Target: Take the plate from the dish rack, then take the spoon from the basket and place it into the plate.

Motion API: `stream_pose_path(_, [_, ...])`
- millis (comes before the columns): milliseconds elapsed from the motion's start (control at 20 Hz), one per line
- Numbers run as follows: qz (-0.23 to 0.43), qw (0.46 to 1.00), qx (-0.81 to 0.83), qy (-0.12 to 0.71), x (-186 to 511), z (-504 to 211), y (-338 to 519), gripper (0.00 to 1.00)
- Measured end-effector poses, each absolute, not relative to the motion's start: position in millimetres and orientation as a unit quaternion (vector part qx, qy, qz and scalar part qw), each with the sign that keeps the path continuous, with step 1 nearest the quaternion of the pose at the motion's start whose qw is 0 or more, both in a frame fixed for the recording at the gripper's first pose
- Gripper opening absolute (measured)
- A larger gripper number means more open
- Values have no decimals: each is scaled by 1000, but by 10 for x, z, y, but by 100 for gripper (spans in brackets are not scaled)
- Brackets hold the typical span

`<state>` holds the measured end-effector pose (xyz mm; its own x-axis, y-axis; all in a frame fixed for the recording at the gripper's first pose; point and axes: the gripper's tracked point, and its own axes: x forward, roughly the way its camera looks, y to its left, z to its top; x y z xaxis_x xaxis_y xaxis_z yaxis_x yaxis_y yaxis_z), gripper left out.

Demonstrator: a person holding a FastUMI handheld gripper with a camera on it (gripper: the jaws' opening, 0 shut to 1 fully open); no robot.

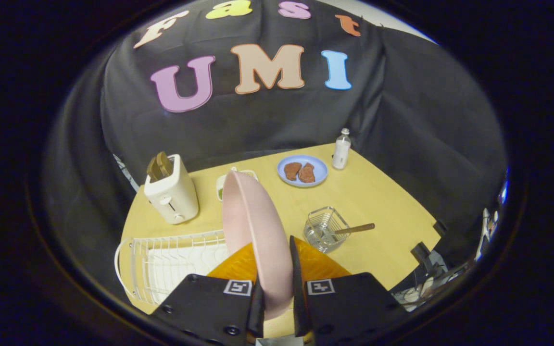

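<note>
Gripping: your gripper (277, 300) is closing both fingers on the pink plate (255, 230), held on edge above the table (378, 202).
Dish rack (161, 264): sitting below, left of the plate.
Spoon (351, 229): leaning in the wire basket (324, 228), beyond the fingers.

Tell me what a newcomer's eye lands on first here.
First, the pink plate, held on edge between the fingers of the gripper, lifted above the white dish rack. Next, the cream toaster with toast in it, beyond the rack. Then the blue plate with two brown pieces, and nearer, the wire basket with a wooden-handled spoon sticking out.
</note>
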<state>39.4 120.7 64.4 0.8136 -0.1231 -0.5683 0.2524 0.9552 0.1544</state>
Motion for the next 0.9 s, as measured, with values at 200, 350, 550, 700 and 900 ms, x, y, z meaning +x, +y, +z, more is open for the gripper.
stream_pose_path(200, [-126, 948, 170, 240, 223, 808, 802, 27])
stream_pose_path(350, [-165, 937, 216, 219, 6, 707, 394, 27])
stream_pose_path(550, [-216, 924, 231, 216, -292, 384, -106, 27])
stream_pose_path(700, [-257, 905, 251, 227, -551, 76, -377, 27])
stream_pose_path(900, [-266, 884, 296, 243, -723, -416, -459, 27])
